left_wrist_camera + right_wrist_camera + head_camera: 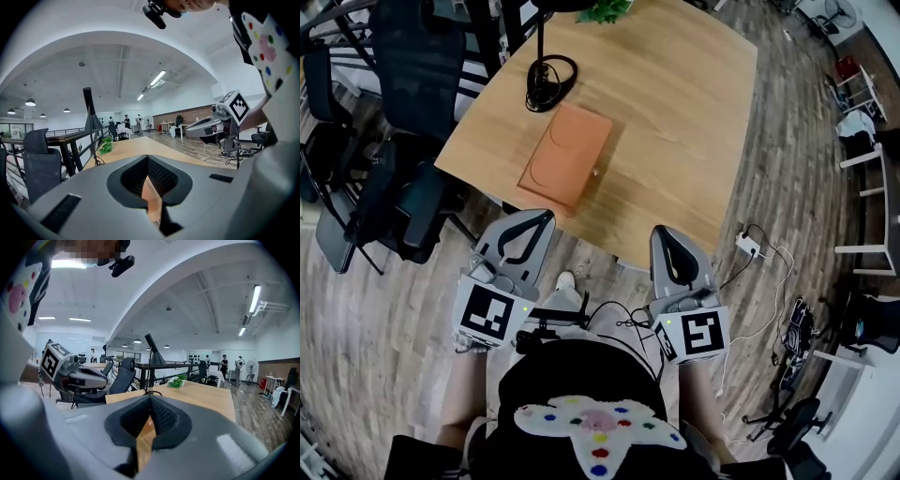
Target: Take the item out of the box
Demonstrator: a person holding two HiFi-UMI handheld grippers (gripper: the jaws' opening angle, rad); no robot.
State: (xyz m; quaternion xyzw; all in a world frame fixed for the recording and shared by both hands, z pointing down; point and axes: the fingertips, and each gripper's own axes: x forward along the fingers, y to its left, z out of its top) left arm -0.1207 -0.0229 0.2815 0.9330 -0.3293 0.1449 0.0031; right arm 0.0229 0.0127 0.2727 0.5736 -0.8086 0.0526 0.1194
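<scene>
Pre-reach step: left gripper (543,217) and right gripper (663,232) hang with jaws together and empty, orange box (567,155) ahead of both, so the next move likely calls for reaching forward to its lid.

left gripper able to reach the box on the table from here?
Probably yes. The box lies near the table's near edge, ahead of the left gripper, nothing between them; the lamp base sits beyond. Its fingers are shut and need opening first.

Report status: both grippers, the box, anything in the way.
Jaws shut and empty on left gripper and right gripper, both short of the table. The orange box lies closed, untouched. Only a lamp base beyond it; approach unobstructed.
</scene>
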